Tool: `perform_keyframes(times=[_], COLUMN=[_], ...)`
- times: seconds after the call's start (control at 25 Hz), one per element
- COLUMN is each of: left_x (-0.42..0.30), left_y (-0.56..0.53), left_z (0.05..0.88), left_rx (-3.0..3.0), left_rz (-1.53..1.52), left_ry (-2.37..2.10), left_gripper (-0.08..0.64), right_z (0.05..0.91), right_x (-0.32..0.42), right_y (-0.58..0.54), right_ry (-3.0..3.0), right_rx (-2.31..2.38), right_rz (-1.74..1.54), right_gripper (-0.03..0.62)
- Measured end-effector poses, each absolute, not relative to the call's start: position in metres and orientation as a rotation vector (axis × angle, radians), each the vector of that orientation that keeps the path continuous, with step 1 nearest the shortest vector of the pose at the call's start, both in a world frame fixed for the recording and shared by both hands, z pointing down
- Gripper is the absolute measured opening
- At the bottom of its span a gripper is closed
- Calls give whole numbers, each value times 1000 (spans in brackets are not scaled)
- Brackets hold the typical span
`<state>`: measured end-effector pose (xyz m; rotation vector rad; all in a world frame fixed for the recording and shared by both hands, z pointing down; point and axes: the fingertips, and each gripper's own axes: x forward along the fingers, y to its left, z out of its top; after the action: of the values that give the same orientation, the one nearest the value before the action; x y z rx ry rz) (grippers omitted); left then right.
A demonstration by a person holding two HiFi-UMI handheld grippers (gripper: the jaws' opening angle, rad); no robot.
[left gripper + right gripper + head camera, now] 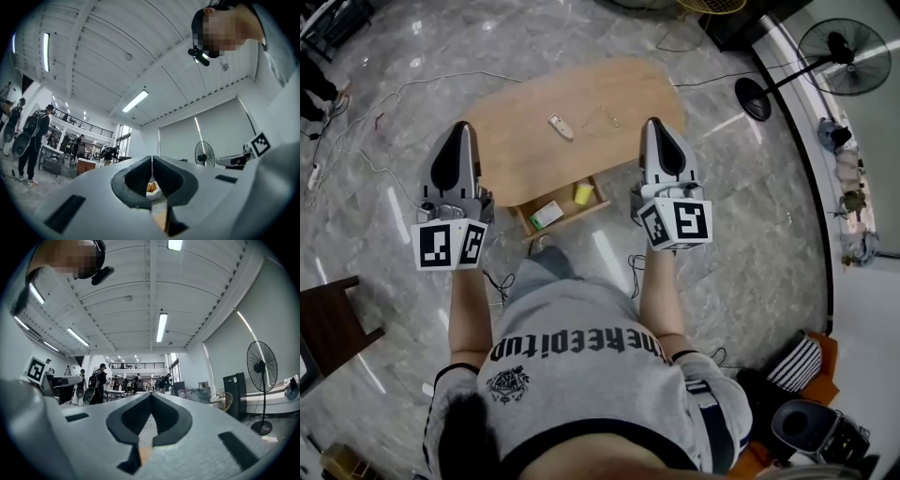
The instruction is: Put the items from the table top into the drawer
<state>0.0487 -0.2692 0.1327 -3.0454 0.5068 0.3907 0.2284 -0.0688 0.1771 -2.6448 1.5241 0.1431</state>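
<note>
A small white item point(561, 127) lies near the middle of the wooden bench point(516, 141), and just to its right is a thin pale thing point(606, 117), too small to tell what it is. Below the bench's near edge the drawer point(600, 194) stands pulled out, and in it are a yellow item point(583, 194) towards the right and a white and green box point(547, 215) towards the left, close to each other. The person stands in front of the drawer with both arms held forward. The left gripper point(461, 128) is to the left of the bench's near corner and the right gripper point(654, 123) is over its right end, well apart from each other and from the white item. Each points ahead, roughly level. In the left gripper view the jaws of the left gripper point(152, 160) are pressed together with nothing between them. In the right gripper view the jaws of the right gripper point(150, 397) are likewise together and empty. Around the bench is a grey marble floor point(412, 56) crossed by thin cables. A standing fan point(851, 44) is at the upper right and a dark wooden stool point(333, 323) at the left edge. Both gripper views look out into a large white hall with people in the distance.
</note>
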Motion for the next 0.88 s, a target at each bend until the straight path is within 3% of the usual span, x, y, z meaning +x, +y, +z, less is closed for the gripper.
perform_keyframes(times=[0.88], left_x=[129], left_y=[-354], left_z=[175], left_rx=[-3067], left_rz=[343], left_ry=[524], left_gripper=[12], right_z=[251], right_x=[292], right_y=[-185], right_ry=[1708], right_rx=[-2608], right_rz=[-145], right_gripper=[2])
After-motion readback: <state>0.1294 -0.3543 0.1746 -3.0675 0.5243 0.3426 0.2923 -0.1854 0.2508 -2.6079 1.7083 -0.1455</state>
